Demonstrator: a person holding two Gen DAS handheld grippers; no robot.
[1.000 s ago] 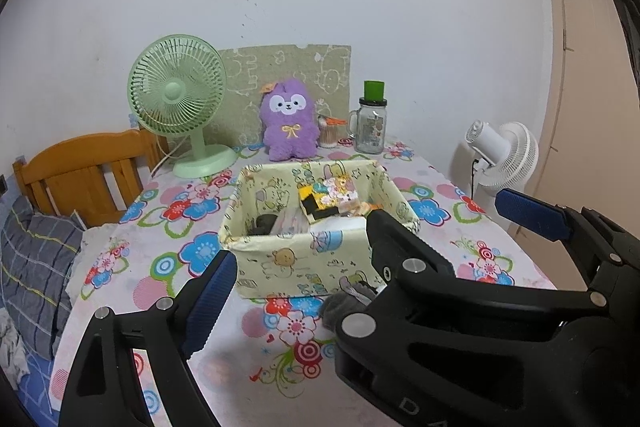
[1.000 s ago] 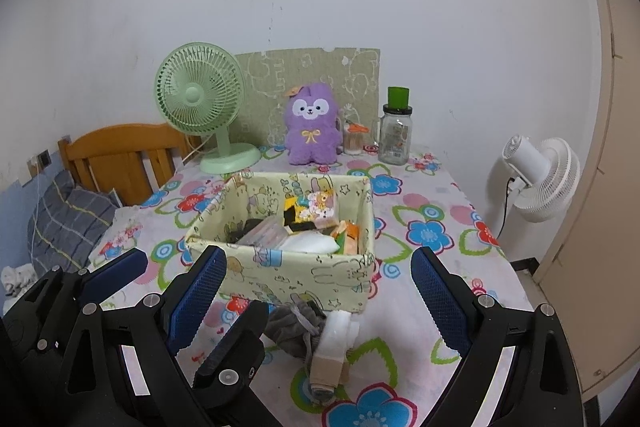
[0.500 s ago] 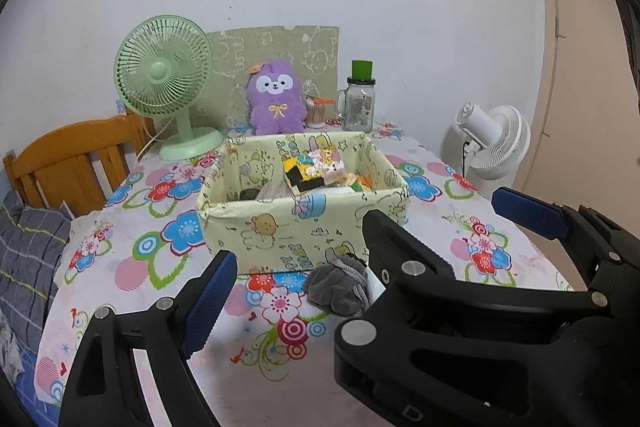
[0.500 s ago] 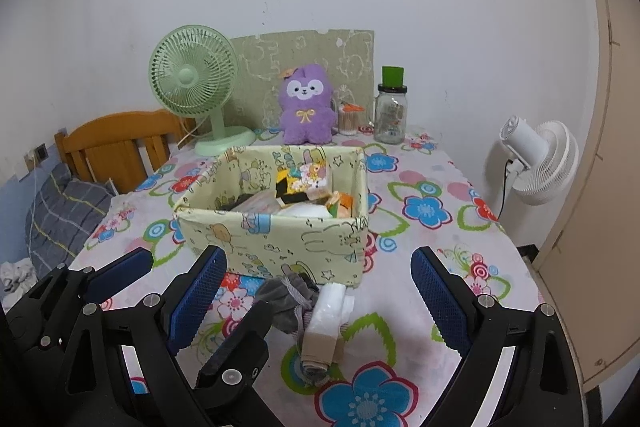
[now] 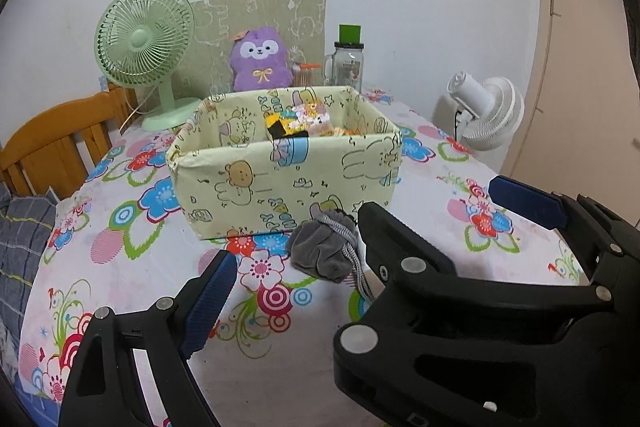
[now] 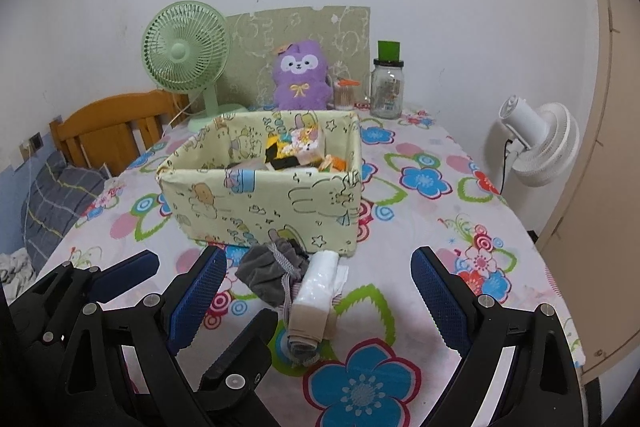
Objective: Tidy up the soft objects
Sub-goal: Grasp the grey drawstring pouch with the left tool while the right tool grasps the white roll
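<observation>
Now that both grippers have dropped toward the tabletop's near edge, I have the left gripper [image 5: 356, 219] and right gripper [image 6: 316, 287] gaping, empty, closing on the grey pouch [image 6: 272, 269] lying before the fabric box [image 6: 264, 203].

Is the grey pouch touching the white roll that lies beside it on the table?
Touching. In the right wrist view the grey pouch lies against the white roll, its striped cord running under the roll, no tablecloth showing between them.

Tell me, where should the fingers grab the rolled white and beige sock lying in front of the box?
Probably across the middle of the rolled sock, coming down from above. It lies flat on the tablecloth pointing toward the camera, so its long sides are free, though the gray pouch crowds its left.
</observation>
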